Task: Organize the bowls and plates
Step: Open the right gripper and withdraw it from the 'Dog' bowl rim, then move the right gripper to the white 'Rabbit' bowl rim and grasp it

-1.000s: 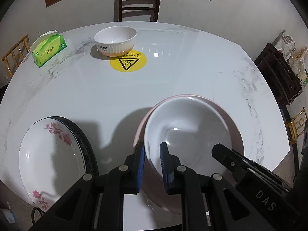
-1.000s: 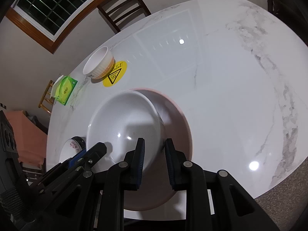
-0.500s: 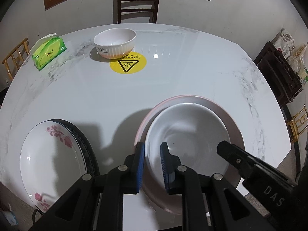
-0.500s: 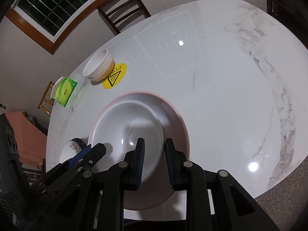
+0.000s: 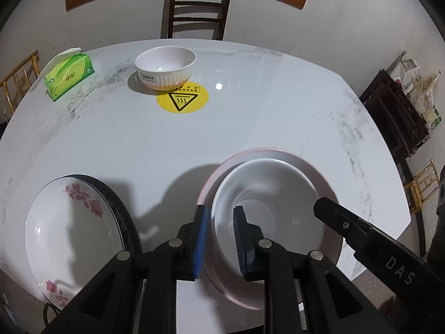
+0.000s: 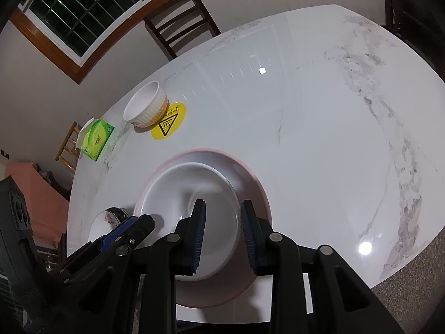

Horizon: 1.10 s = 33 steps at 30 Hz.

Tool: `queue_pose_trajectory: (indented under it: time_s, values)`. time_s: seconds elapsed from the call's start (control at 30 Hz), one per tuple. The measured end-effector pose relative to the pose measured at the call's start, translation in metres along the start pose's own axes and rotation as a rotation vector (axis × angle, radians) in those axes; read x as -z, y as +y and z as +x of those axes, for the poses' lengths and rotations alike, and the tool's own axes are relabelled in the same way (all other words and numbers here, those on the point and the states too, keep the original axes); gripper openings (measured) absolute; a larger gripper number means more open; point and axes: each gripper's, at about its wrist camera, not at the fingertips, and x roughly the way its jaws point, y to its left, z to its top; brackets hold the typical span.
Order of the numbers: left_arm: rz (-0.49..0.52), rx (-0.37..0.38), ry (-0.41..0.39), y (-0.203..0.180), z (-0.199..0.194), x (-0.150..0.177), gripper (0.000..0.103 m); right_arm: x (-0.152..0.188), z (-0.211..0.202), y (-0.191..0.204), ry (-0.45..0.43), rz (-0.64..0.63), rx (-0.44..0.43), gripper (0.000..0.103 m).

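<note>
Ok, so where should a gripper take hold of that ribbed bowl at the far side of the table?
Grip the ribbed bowl by its rim, from above on the near side. It stands upright and open, so one finger can slip inside and one outside the wall. The tissue box beside it stands apart.

Your left fingers [image 5: 201, 239] cover the near rim of the white bowl [image 5: 267, 194], so you cannot tell whether they touch it. In the right wrist view, the floral plate [image 6: 104, 222] is mostly hidden behind the left gripper [image 6: 133, 228]. The black plate [image 5: 122, 214] under it shows only an edge, and the chair [image 5: 196, 11] is cut off by the desk [image 5: 250, 128].
</note>
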Motion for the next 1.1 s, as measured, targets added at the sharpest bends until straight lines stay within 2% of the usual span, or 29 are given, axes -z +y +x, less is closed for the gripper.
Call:
queue_pose_trajectory:
  time_s: [0.37,0.7,1.1]
  values:
    - [-0.026,0.016,-0.055,0.013,-0.015,-0.005,0.023,-0.005,-0.003,0.011,-0.024,-0.034,-0.001,0.029]
    - [-0.065,-0.074,-0.088,0.047,-0.019,-0.021,0.023,-0.014,0.004,0.034,-0.029,-0.097,-0.006,0.030]
    - [-0.117,-0.156,-0.092,0.095,-0.010,-0.051,0.023,-0.035,0.033,0.075,0.001,-0.182,-0.038,0.031]
